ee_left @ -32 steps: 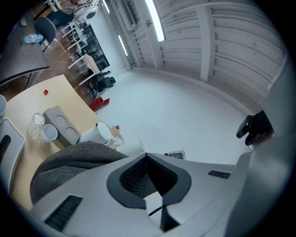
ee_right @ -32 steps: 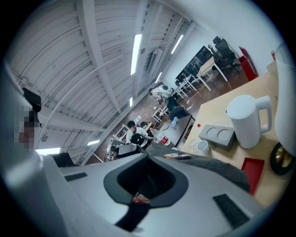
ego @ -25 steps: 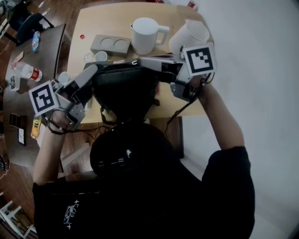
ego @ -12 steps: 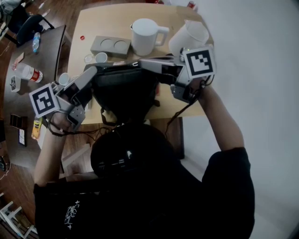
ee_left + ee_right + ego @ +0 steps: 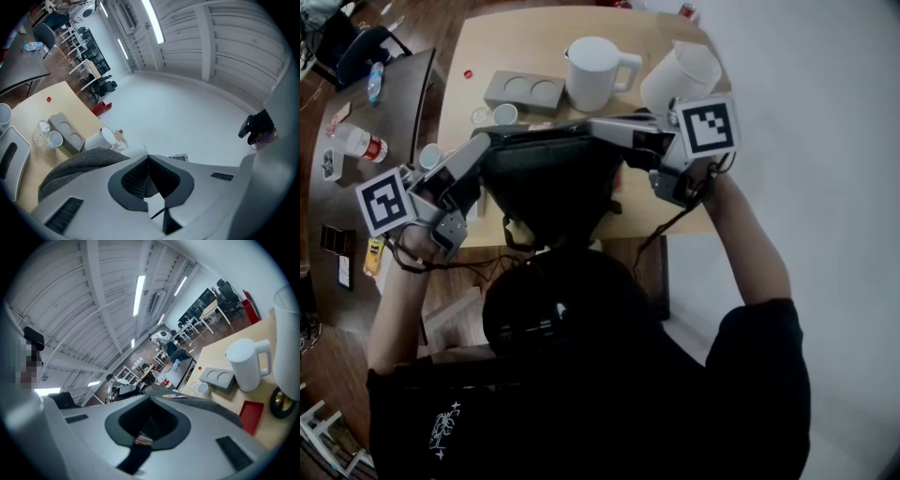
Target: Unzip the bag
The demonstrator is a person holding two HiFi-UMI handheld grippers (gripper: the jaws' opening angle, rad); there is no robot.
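A black bag (image 5: 551, 183) sits at the near edge of the light wooden table (image 5: 478, 56), directly below the person's head and between the two grippers. The left gripper (image 5: 486, 139) reaches in level from the left, its tips at the bag's far left corner. The right gripper (image 5: 583, 125) comes in from the right, tilted slightly downward, and lies along the bag's far top edge with its tips near the middle of that edge. In each gripper view the jaws are pressed together, with no gap between them. The grey fabric of the bag lies just beside them, but I cannot tell whether a zip pull or a fold of cloth is pinched between them. Beyond the bag stand a white jug (image 5: 592, 73) and a second white jug (image 5: 680, 77), which leans toward the right gripper's marker cube. A grey two-hole holder (image 5: 523, 91) lies left of them, and a small white cup (image 5: 504, 114) stands just in front of the holder.
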